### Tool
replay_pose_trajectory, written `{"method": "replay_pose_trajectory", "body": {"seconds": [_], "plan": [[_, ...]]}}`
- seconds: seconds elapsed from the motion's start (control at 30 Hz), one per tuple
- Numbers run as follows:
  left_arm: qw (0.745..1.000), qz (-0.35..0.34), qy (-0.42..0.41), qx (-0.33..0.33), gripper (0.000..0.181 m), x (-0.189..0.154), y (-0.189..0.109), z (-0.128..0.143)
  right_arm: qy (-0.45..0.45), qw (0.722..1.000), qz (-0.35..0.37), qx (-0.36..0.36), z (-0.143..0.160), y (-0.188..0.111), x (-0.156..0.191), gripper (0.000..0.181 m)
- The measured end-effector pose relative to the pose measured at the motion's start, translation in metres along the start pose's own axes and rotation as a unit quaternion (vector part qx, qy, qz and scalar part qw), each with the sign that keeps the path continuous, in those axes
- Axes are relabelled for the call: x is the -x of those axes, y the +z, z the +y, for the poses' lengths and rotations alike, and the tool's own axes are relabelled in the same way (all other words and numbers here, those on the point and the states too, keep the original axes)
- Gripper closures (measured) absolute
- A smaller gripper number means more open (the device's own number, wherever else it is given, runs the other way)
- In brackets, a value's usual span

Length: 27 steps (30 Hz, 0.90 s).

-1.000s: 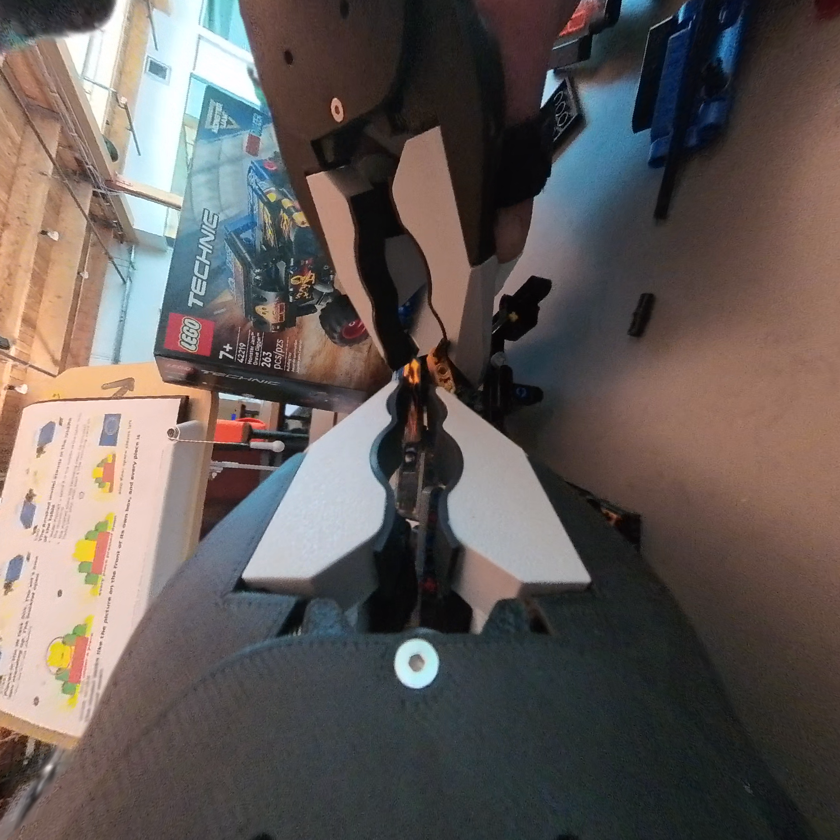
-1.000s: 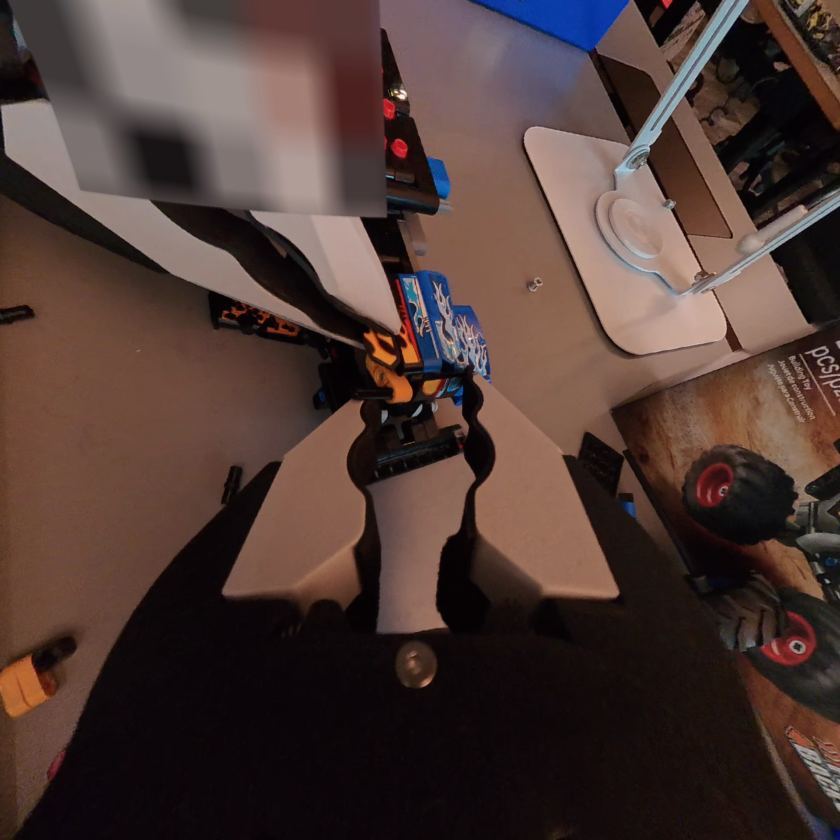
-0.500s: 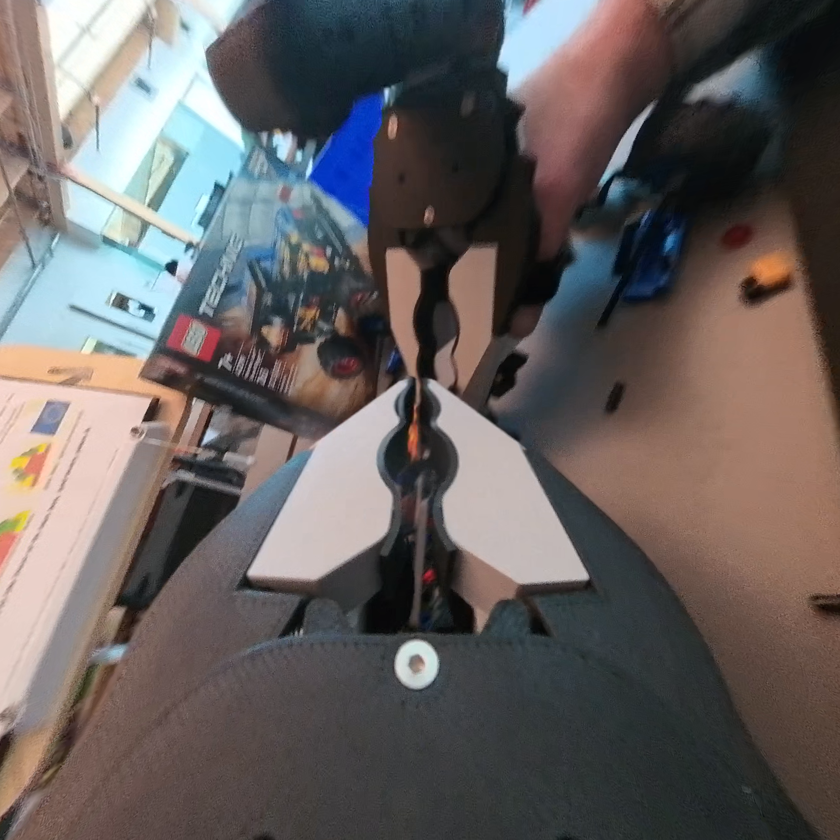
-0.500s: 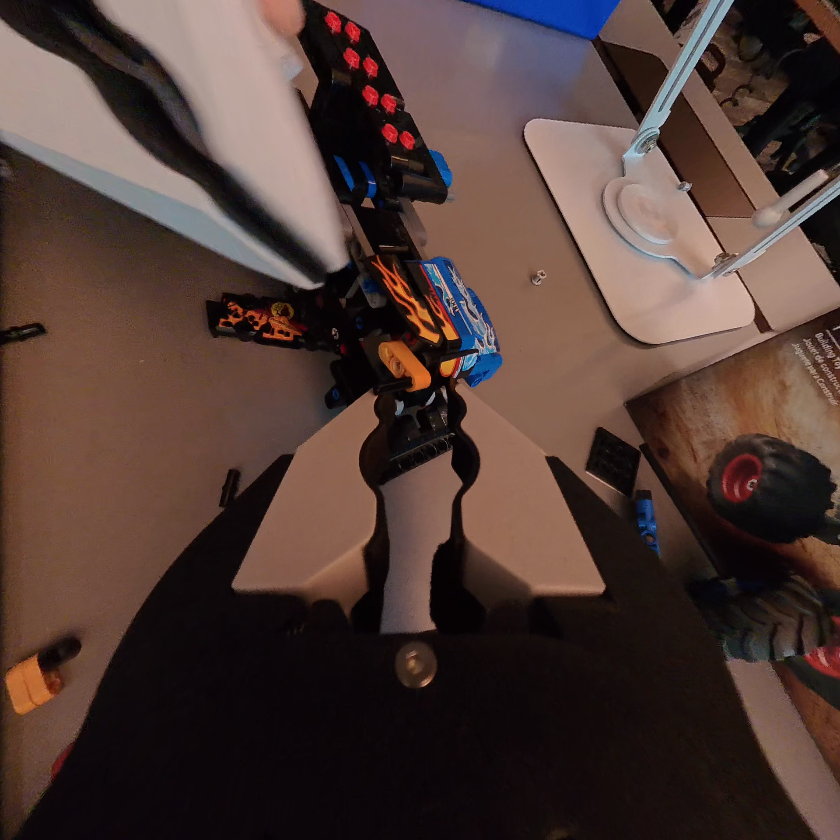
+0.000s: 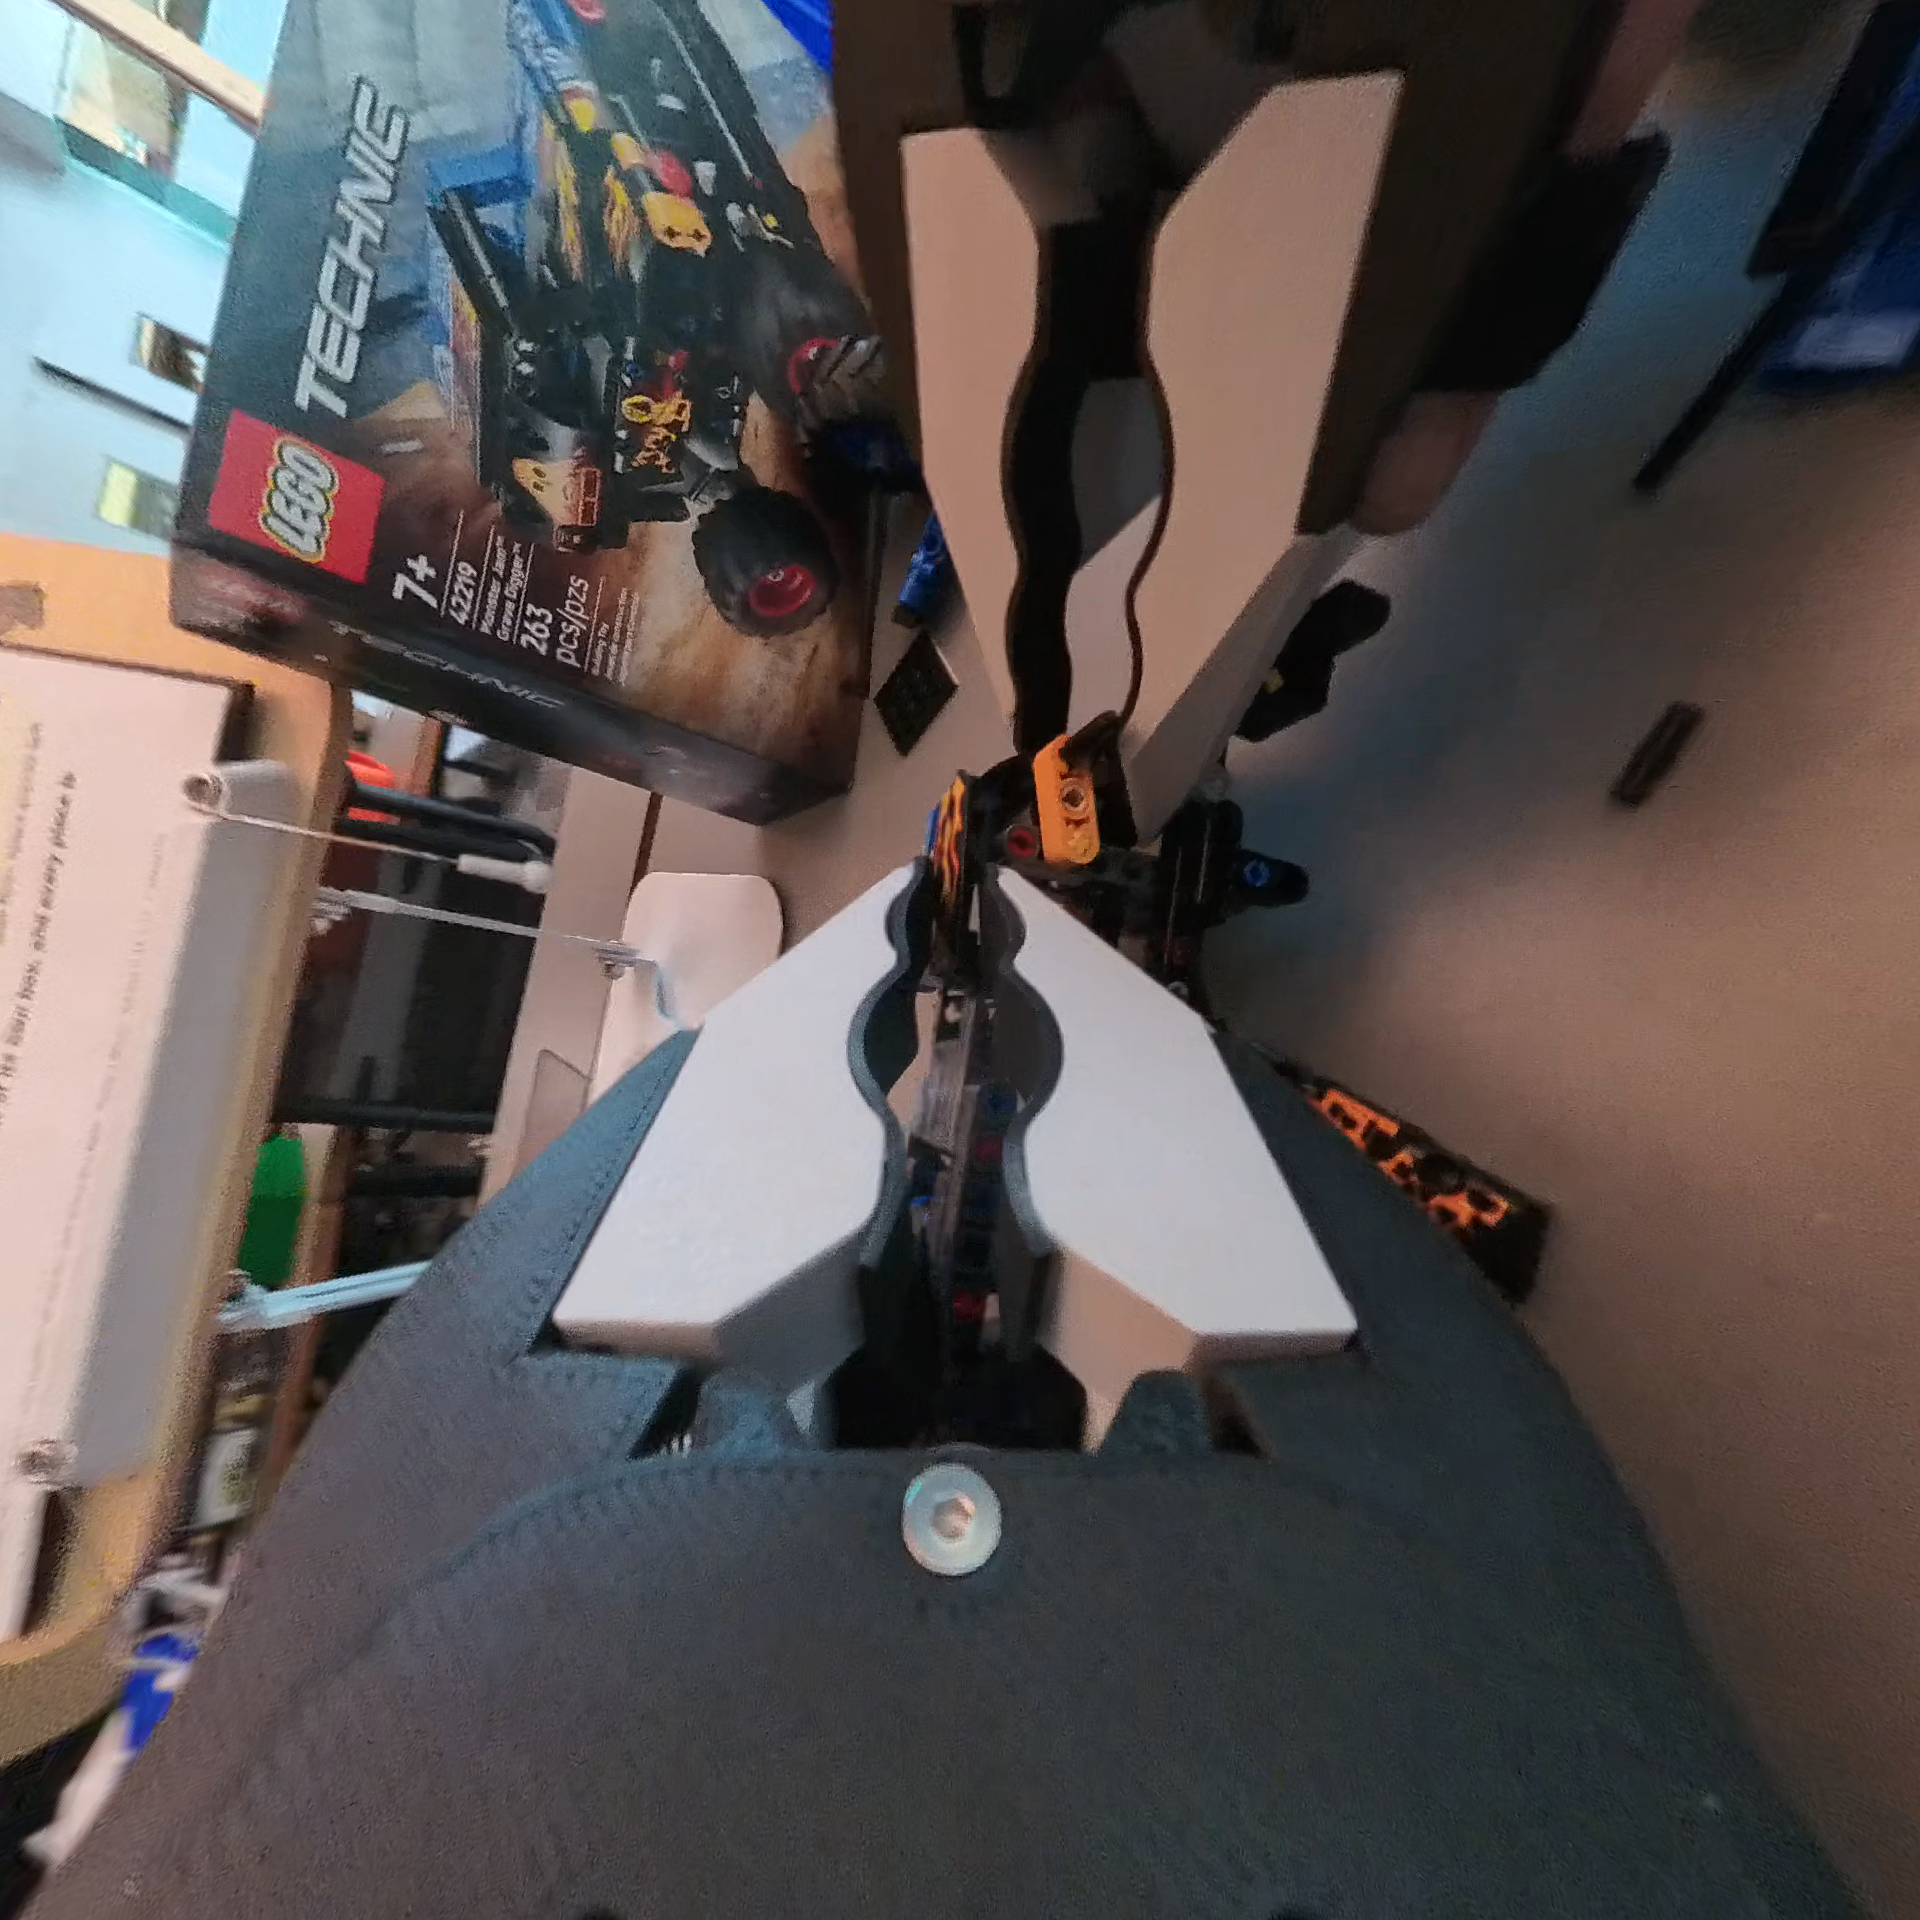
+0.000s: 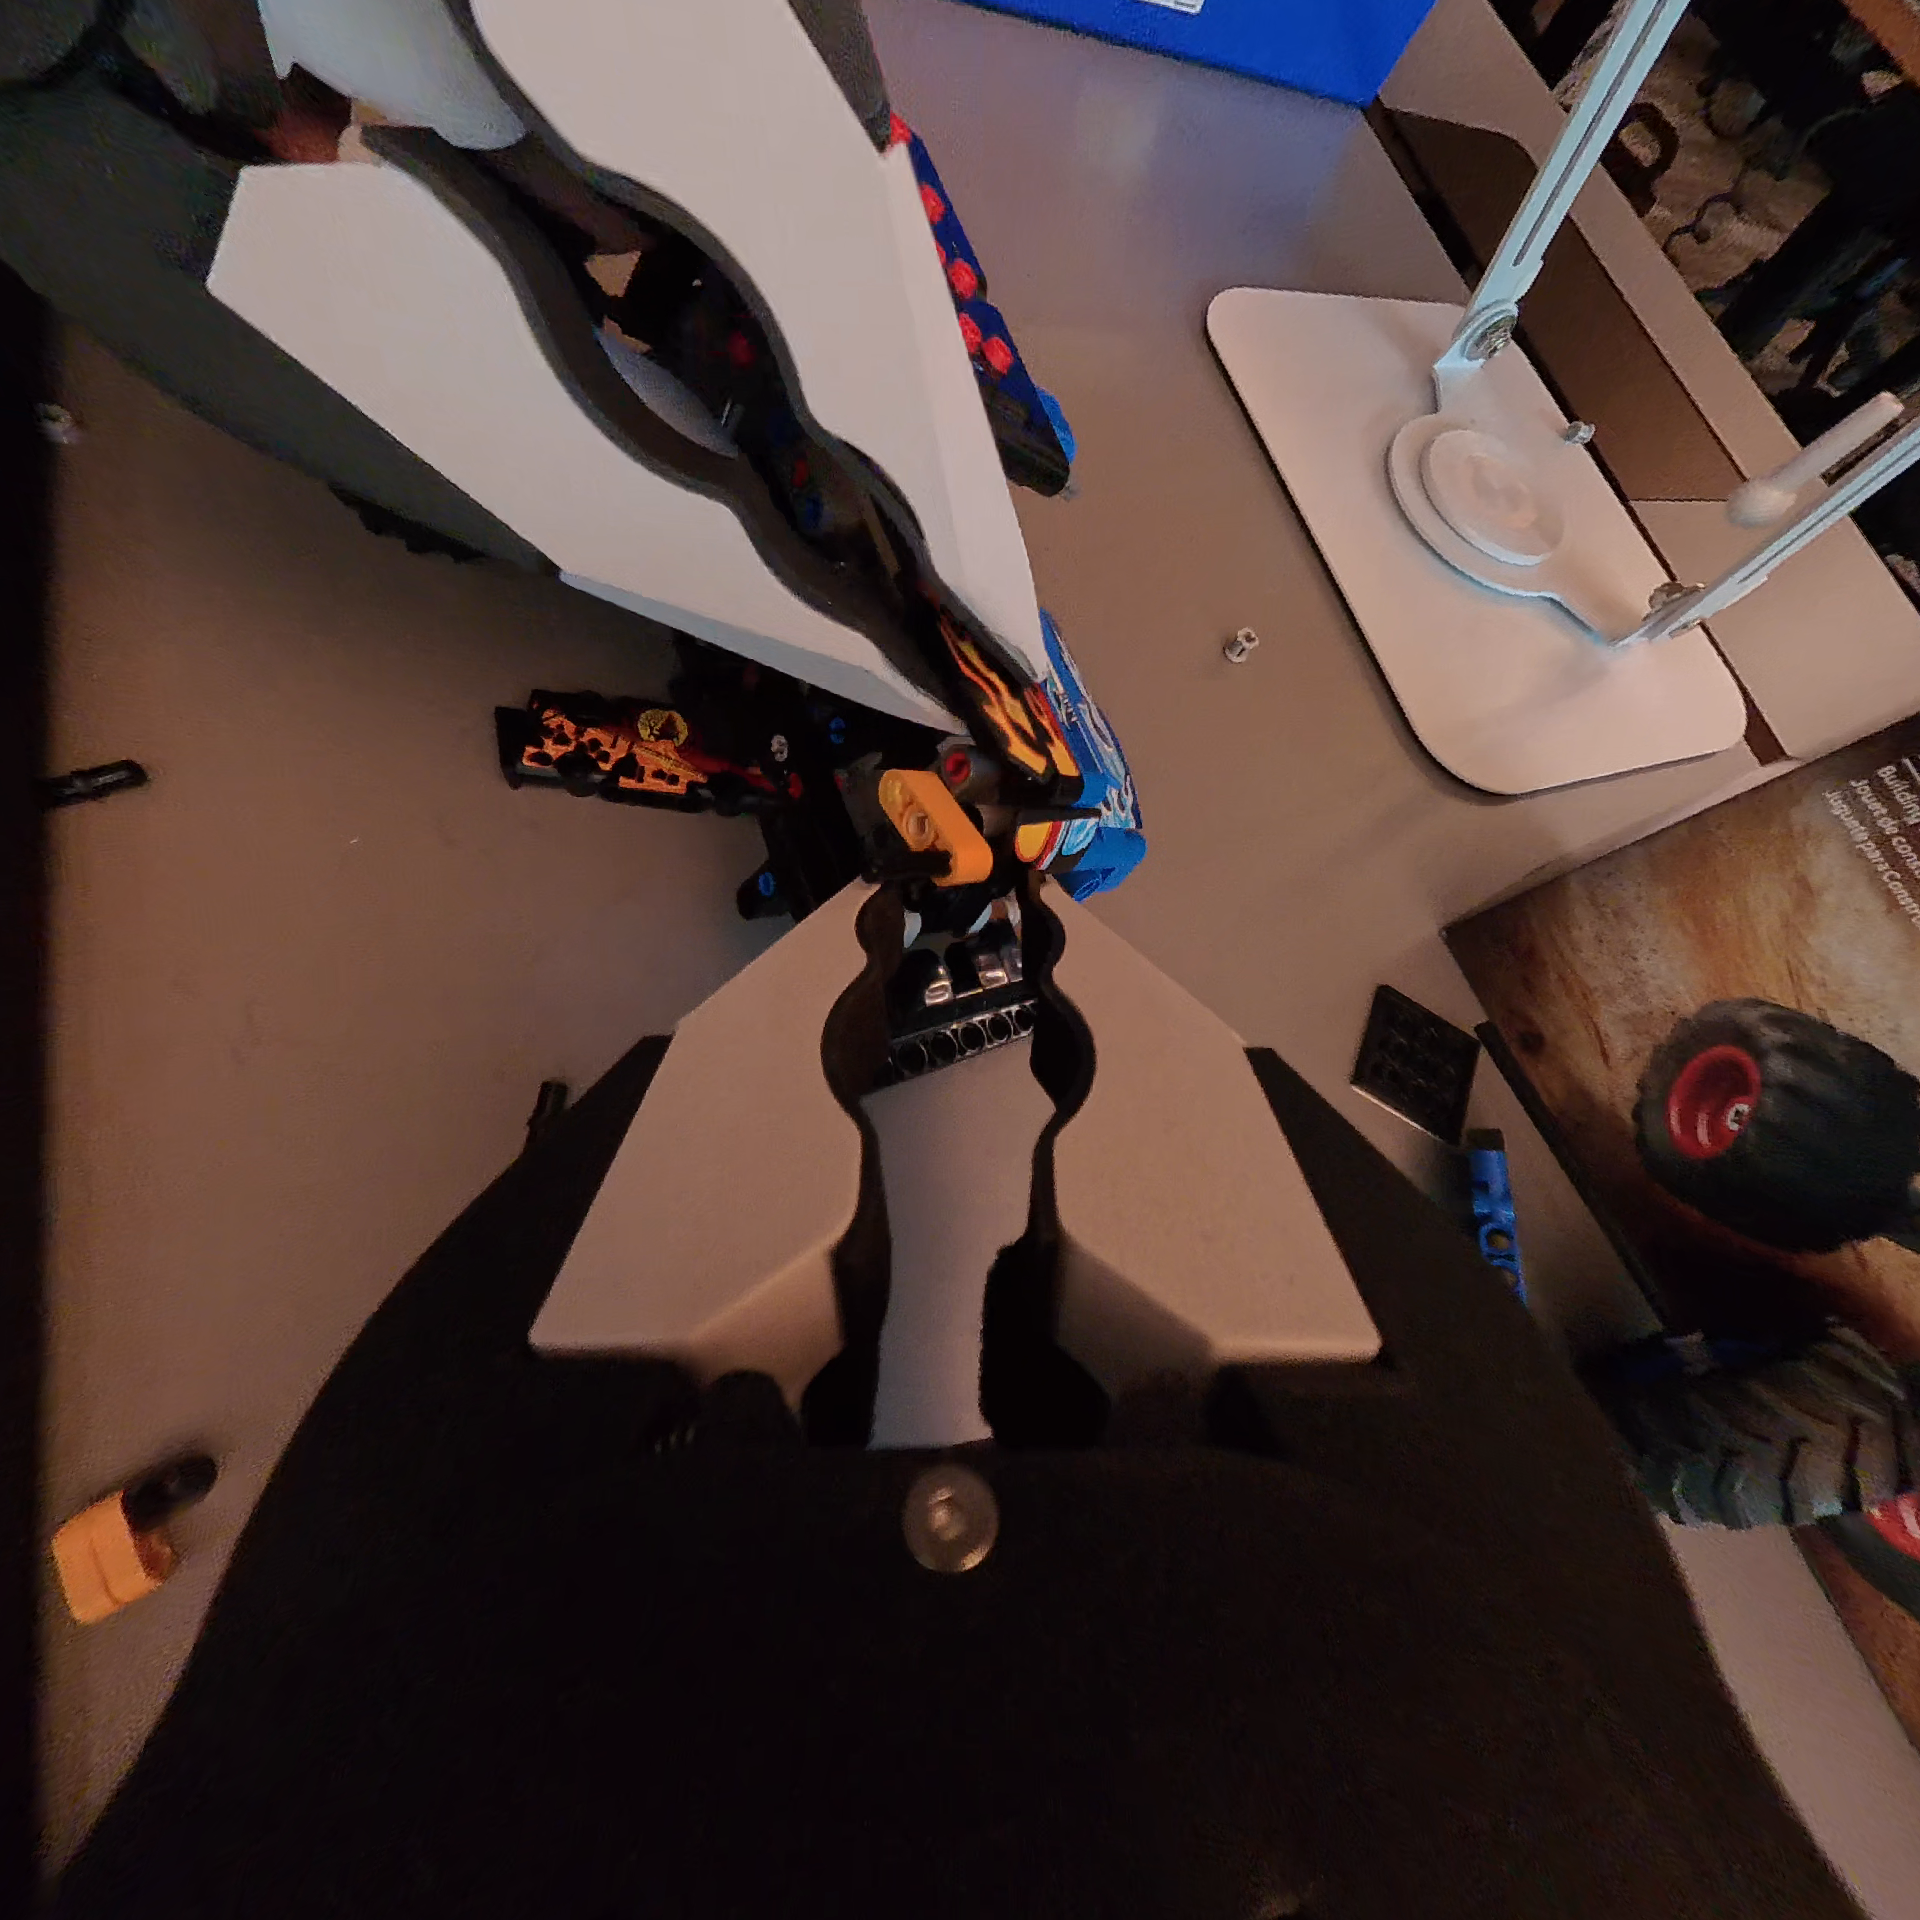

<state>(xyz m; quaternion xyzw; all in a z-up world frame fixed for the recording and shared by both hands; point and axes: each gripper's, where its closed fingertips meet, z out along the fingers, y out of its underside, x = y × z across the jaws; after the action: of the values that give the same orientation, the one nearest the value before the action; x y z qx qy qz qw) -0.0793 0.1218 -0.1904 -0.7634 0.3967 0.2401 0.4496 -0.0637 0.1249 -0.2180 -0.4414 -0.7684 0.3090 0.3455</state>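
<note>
Flames in orange and yellow mark the thin black panel of a toy-brick vehicle assembly (image 6: 1023, 717), and the left gripper (image 5: 961, 894) is clamped tight on that panel, its pale fingers (image 5: 790, 1122) nearly meeting around it. The right gripper (image 6: 951, 925) comes in from the opposite side, its jaws narrowed onto a black holed beam and grey studs of the same assembly, just under an orange connector (image 6: 935, 826). A blue panel with white flames (image 6: 1091, 748) sits on the assembly's far side. The assembly is held over the middle of the grey table (image 6: 312, 987).

On the table's right edge lies a printed toy box (image 5: 540, 416) showing a monster truck with red-hubbed tyres; it bears a brand logo and lettering, which I leave unquoted. A white lamp base (image 6: 1455, 540) stands near the far edge. Loose pieces lie around: an orange-and-black decorated strip (image 6: 613, 748), a small black square plate (image 6: 1413, 1060), a blue pin piece (image 6: 1491, 1205) and an orange stub (image 6: 109, 1548) near the left edge.
</note>
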Motion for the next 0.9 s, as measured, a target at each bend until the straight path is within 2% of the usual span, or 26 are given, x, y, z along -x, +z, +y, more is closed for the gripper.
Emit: {"method": "replay_pose_trajectory", "body": {"seconds": [0.27,0.3,0.37,0.57,0.67,0.73,0.83,0.9], "plan": [[0.992,0.028,-0.116,-0.043,0.176,0.008,-0.001,-0.001,0.003,1.0,0.005,-0.01,-0.005,-0.002,-0.001,0.163],[0.991,0.022,-0.126,-0.047,0.177,0.011,-0.002,-0.001,0.003,1.0,0.004,-0.016,-0.007,-0.003,0.0,0.17],[0.987,0.029,-0.145,-0.059,0.177,0.014,-0.003,-0.001,-0.006,1.0,0.015,-0.018,-0.01,-0.005,-0.001,0.171],[0.984,0.033,-0.158,-0.077,0.178,0.015,-0.005,-0.003,-0.007,1.0,0.017,-0.023,-0.012,-0.007,-0.002,0.171],[0.988,0.033,-0.131,-0.076,0.177,0.009,-0.005,-0.005,-0.002,1.0,0.011,-0.015,-0.008,-0.006,-0.001,0.171],[0.984,0.031,-0.149,-0.088,0.177,0.014,-0.007,-0.007,0.01,0.999,0.01,-0.032,-0.013,-0.011,-0.003,0.172],[0.988,0.026,-0.13,-0.081,0.177,0.012,-0.005,-0.008,-0.012,0.999,0.01,-0.032,-0.014,-0.013,-0.002,0.172],[0.985,0.025,-0.14,-0.093,0.177,0.015,-0.006,-0.01,0.02,0.998,-0.009,-0.051,-0.016,-0.017,-0.003,0.171]]}}
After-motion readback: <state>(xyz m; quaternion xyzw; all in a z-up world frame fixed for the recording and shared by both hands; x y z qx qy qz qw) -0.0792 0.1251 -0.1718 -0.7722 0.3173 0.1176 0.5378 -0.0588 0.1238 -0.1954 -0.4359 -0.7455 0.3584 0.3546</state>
